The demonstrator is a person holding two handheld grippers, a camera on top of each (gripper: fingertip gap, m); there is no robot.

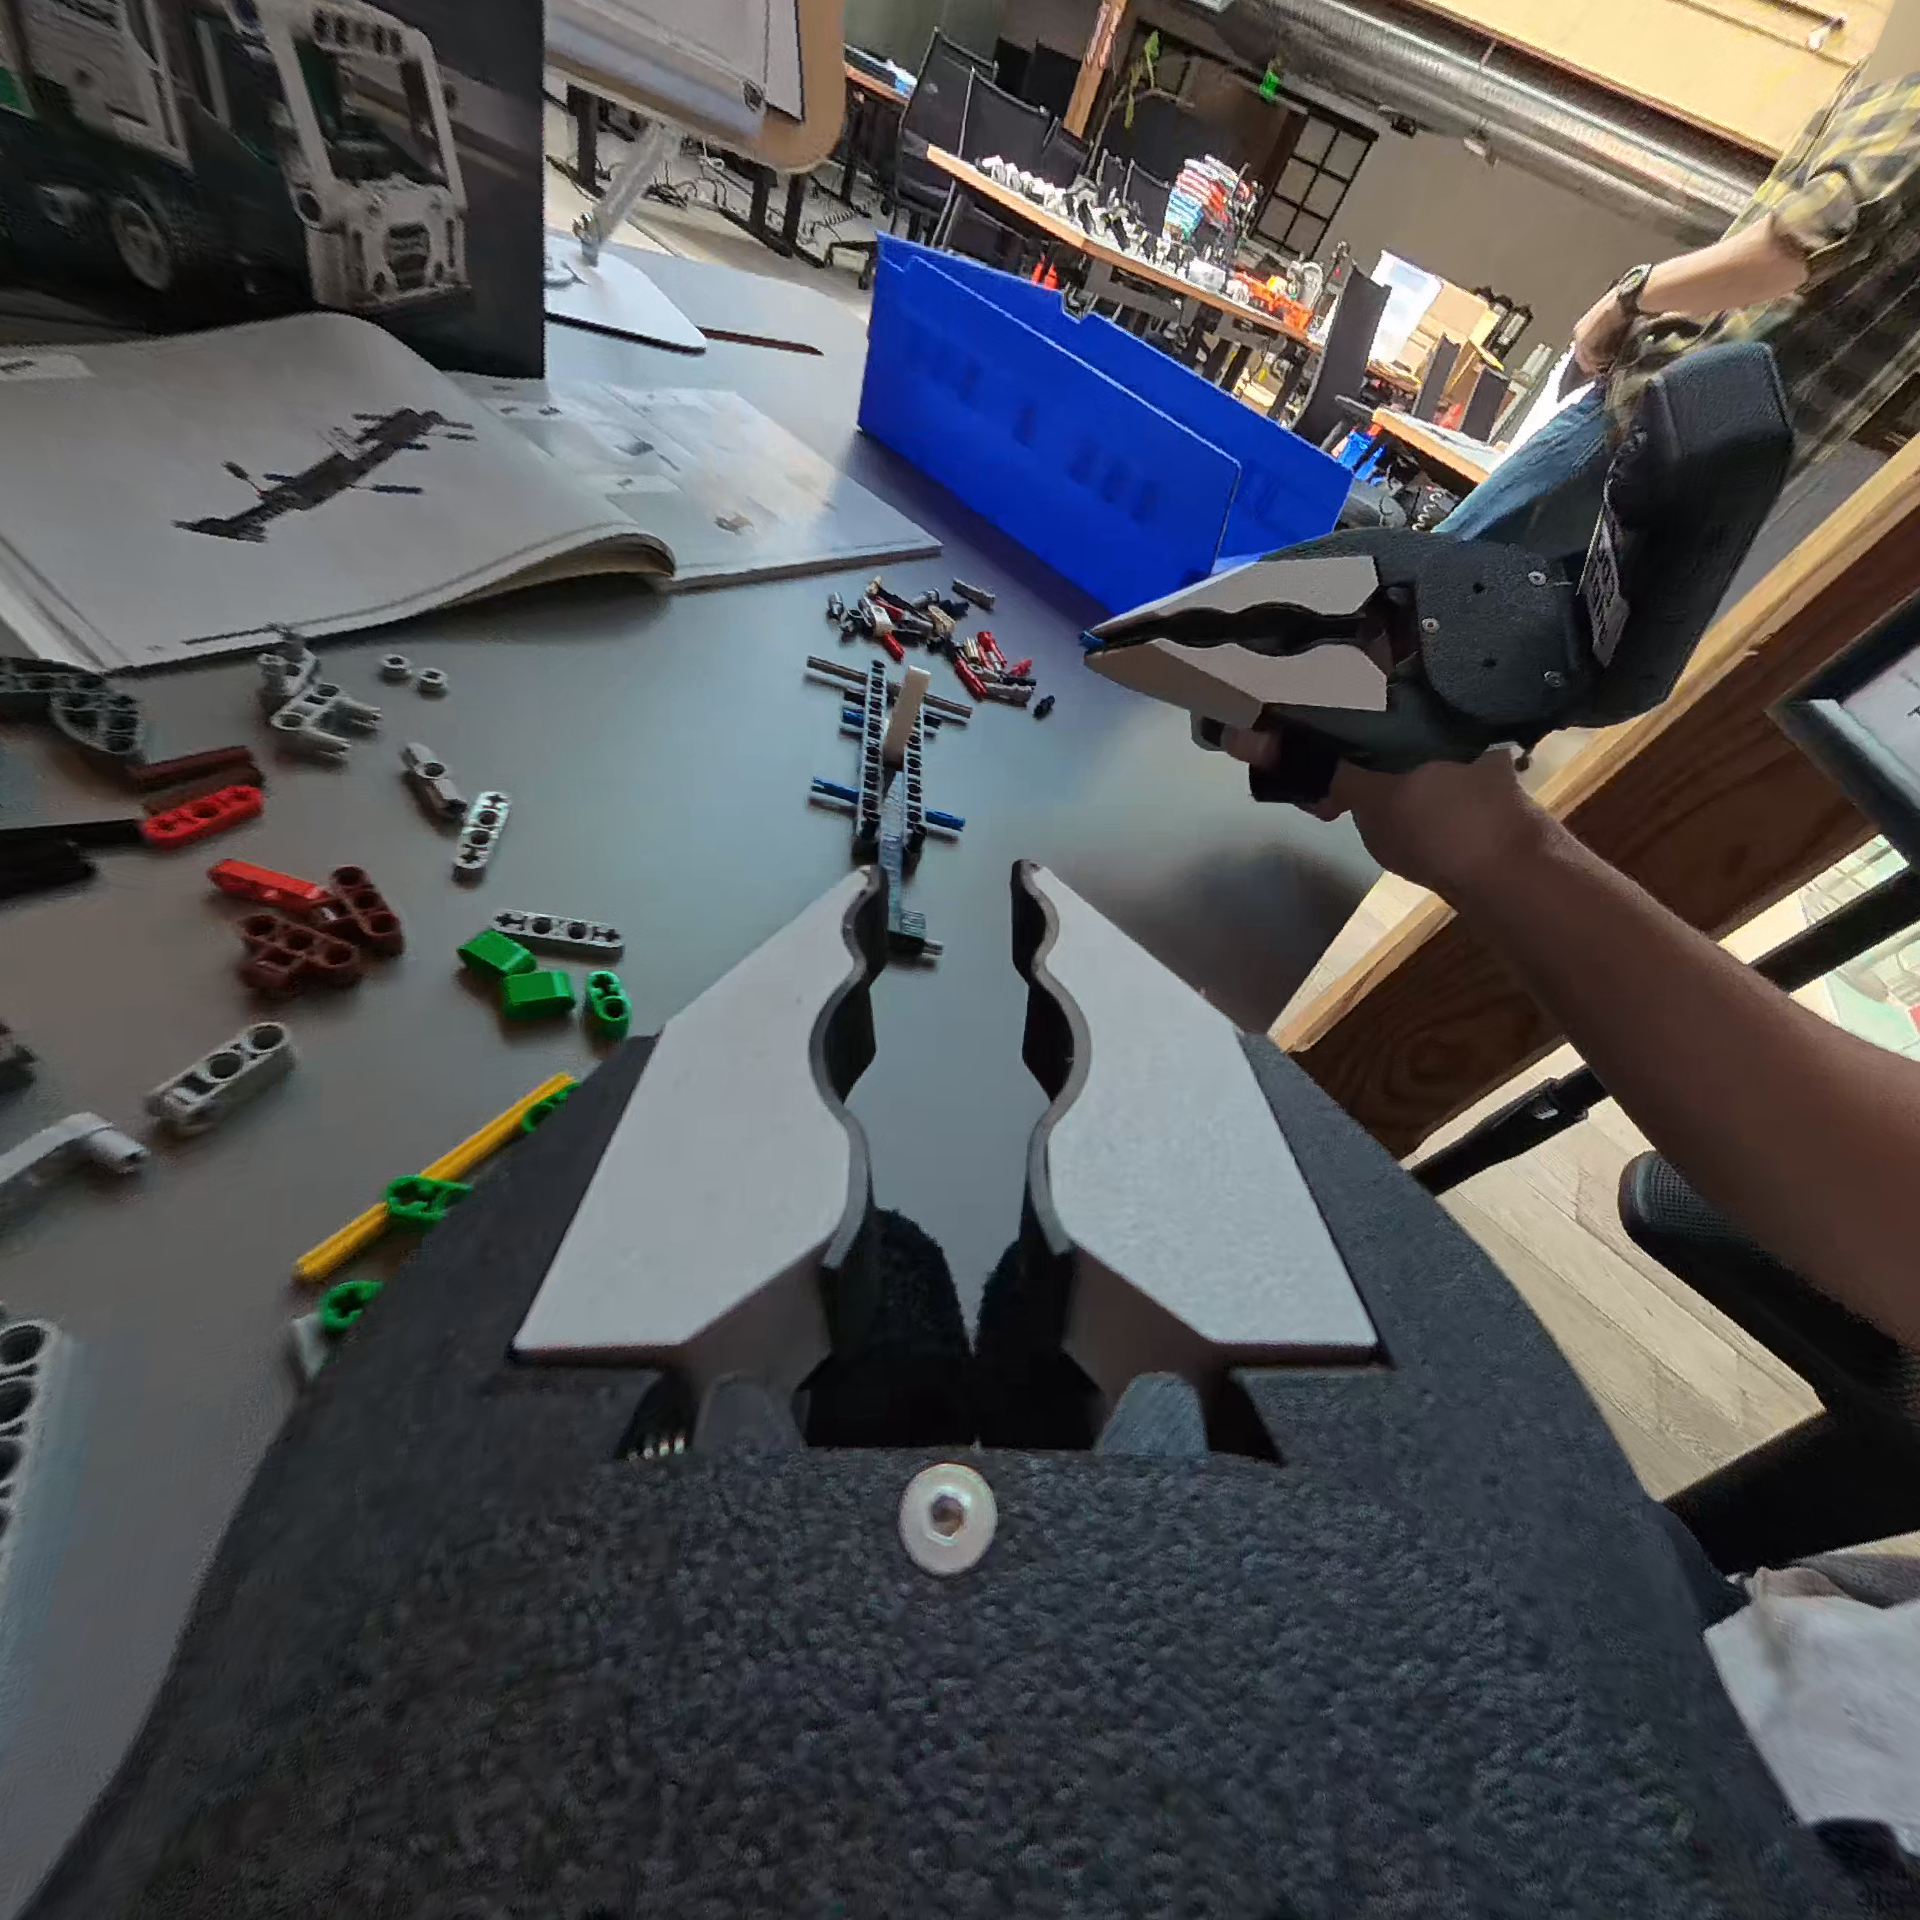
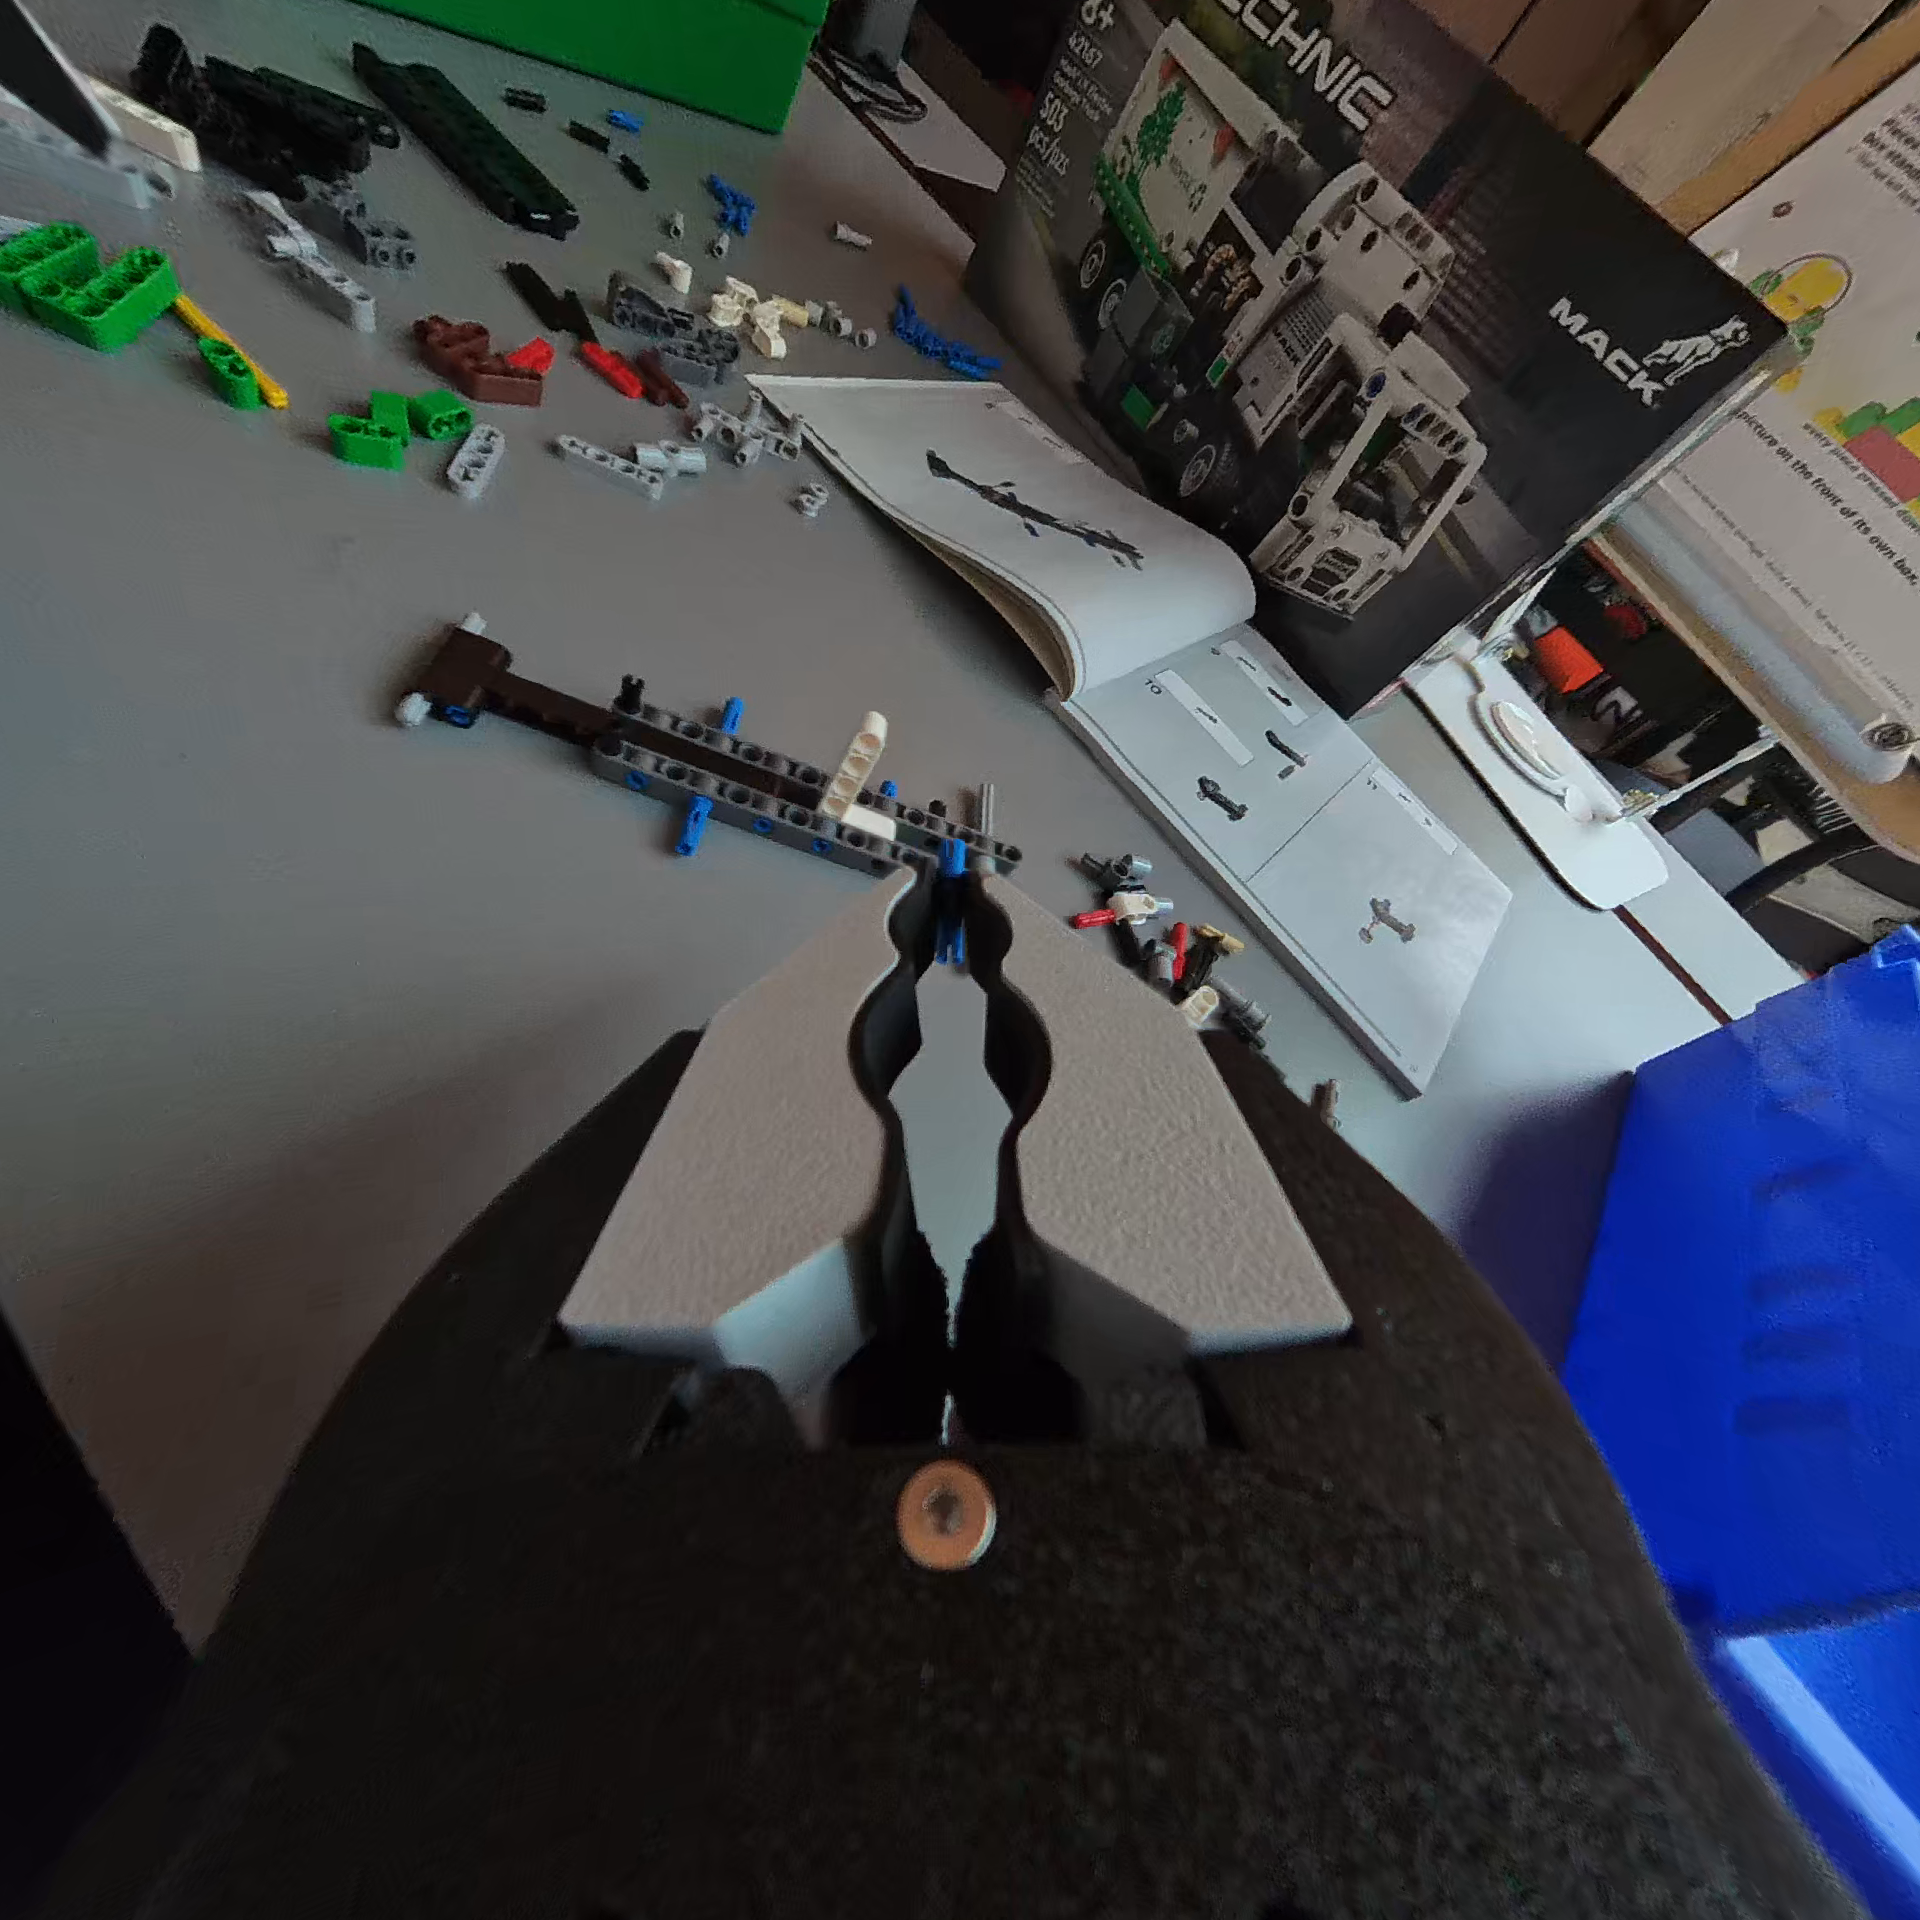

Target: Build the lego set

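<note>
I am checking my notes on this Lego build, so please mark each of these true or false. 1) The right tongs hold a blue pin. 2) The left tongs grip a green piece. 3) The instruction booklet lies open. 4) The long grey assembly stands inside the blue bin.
1) The right tongs hold a blue pin: true.
2) The left tongs grip a green piece: false; they are open and hold nothing.
3) The instruction booklet lies open: true.
4) The long grey assembly stands inside the blue bin: false; it lies flat on the table.
</note>
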